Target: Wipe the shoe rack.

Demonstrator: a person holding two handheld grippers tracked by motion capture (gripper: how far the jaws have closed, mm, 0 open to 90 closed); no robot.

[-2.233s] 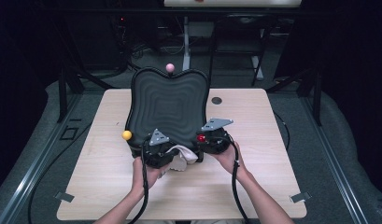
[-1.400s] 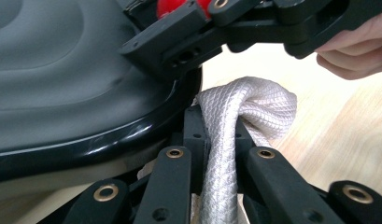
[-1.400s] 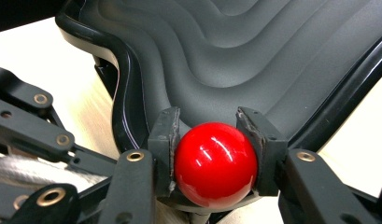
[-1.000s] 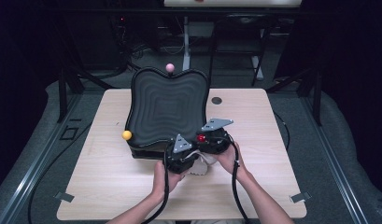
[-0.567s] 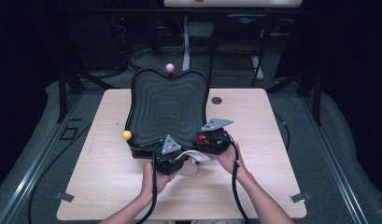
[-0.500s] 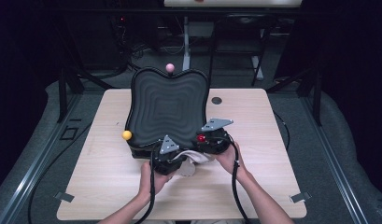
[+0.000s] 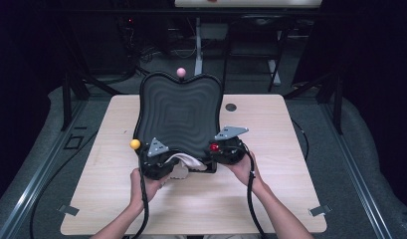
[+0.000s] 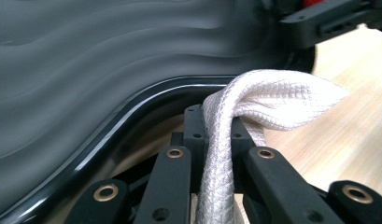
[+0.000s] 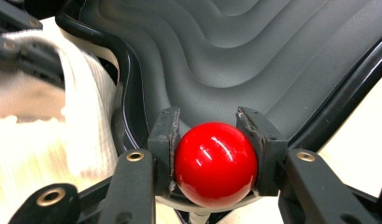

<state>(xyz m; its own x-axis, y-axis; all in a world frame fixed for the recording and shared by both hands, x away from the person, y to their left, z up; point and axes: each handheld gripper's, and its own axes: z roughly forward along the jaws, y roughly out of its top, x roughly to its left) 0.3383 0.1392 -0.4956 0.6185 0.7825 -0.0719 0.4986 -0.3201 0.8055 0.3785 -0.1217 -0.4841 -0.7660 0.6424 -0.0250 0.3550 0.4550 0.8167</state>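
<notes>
A black tray [image 7: 181, 112] with a rippled surface lies on the wooden table [image 7: 290, 149], with a pink ball [image 7: 181, 72] at its far edge and a yellow ball [image 7: 135, 144] at its left corner. My left gripper [image 7: 165, 163] sits at the tray's near edge, shut on a white woven cloth [image 7: 185, 160]. In the left gripper view the cloth [image 8: 272, 100] is pinched between the jaws of the left gripper [image 8: 217, 136] and flops right, beside the tray rim [image 8: 132, 108]. My right gripper [image 9: 215, 133] is shut on a red ball [image 9: 215, 163] at the tray's [image 9: 254, 56] near right corner.
A small dark round disc [image 7: 231, 107] sits on the table just right of the tray. Bare tabletop stretches left, right and in front of the hands. Dark floor, cables and metal frame legs surround the table.
My left gripper has slid left along the tray's near edge, dragging the white cloth with it. The right gripper and the red ball have stayed put.
</notes>
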